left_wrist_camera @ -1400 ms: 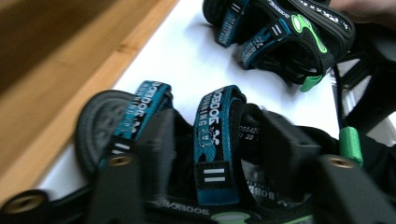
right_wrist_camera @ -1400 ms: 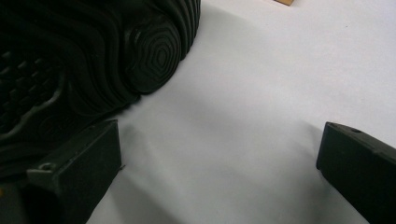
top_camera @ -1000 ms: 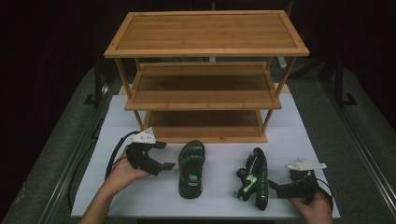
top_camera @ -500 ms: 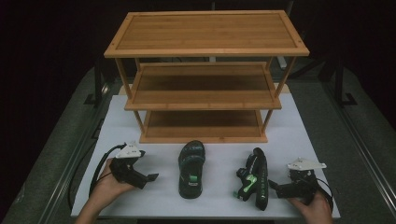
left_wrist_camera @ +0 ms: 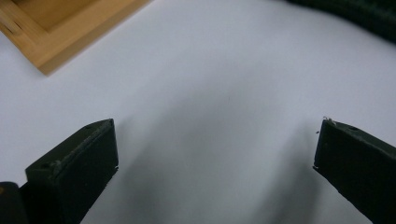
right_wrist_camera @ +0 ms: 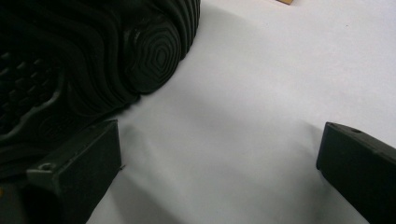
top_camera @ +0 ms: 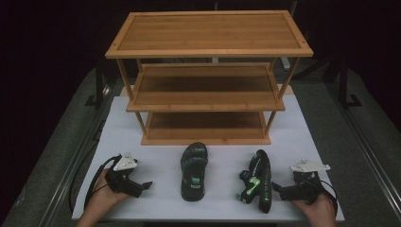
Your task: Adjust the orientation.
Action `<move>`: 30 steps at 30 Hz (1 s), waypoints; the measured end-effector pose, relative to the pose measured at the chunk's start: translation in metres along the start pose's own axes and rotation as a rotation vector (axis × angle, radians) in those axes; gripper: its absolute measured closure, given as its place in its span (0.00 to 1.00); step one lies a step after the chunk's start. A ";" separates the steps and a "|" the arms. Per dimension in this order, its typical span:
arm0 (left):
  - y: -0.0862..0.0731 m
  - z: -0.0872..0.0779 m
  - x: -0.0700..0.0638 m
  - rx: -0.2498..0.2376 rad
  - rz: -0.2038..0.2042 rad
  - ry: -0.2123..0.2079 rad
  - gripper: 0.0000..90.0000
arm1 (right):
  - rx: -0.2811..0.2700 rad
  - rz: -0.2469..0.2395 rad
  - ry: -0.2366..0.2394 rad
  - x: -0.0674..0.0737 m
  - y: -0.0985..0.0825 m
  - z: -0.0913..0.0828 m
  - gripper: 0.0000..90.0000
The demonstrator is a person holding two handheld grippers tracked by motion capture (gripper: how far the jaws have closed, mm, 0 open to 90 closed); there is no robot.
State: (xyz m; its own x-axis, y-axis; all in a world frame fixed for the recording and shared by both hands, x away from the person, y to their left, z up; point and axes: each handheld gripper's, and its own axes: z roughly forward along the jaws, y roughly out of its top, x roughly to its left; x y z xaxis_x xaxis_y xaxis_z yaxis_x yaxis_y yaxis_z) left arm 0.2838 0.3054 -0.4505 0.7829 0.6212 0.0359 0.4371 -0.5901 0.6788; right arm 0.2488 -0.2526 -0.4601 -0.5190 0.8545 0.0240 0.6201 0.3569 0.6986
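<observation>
Two black sandals with green marks lie on the white table in front of a wooden rack. One sandal (top_camera: 194, 171) sits sole down in the middle. The other sandal (top_camera: 257, 182) lies on its side to the right, and its ribbed sole (right_wrist_camera: 93, 56) faces my right gripper. My left gripper (top_camera: 144, 185) rests low near the front left, apart from the middle sandal (left_wrist_camera: 355, 14). Its jaws have just been opening and stand wide, left gripper (left_wrist_camera: 217, 140) with bare table between them. My right gripper (top_camera: 276, 189) is open, right gripper (right_wrist_camera: 222, 140) with its left jaw right beside the sole.
The three-tier wooden rack (top_camera: 208, 99) stands at the back of the table, all its shelves bare; its lower corner (left_wrist_camera: 60, 28) is ahead of my left gripper. White tabletop (top_camera: 156, 142) lies between rack and sandals. Dark floor surrounds the table.
My left hand has drawn away from the middle sandal, leftward and toward the front edge, and sunk lower. The right hand and both sandals have stayed put.
</observation>
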 end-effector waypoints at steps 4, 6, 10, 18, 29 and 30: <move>-0.003 0.000 0.001 -0.017 -0.016 -0.006 0.00 | -0.007 0.026 0.028 -0.004 0.001 -0.001 0.00; -0.003 0.000 0.002 -0.017 -0.024 -0.011 0.00 | -0.023 0.070 0.052 -0.008 0.001 -0.003 0.00; -0.004 0.000 0.002 -0.018 -0.027 -0.013 0.00 | -0.017 0.060 0.015 -0.007 0.005 -0.011 0.00; -0.003 0.000 0.003 -0.014 -0.028 -0.017 0.00 | -0.109 0.064 -0.007 -0.006 0.017 -0.042 0.00; -0.004 0.001 0.003 -0.017 -0.031 -0.018 0.00 | -0.174 0.022 0.141 0.006 0.040 -0.070 0.08; -0.004 0.001 0.003 -0.018 -0.031 -0.017 0.00 | -0.177 0.018 0.146 0.006 0.042 -0.070 0.09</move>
State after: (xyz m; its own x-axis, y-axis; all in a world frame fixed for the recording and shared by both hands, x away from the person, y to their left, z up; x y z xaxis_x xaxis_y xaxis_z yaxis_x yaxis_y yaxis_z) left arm 0.2846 0.3090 -0.4532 0.7769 0.6296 0.0021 0.4533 -0.5617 0.6921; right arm 0.2304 -0.2586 -0.3802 -0.5969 0.7914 0.1319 0.5238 0.2598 0.8113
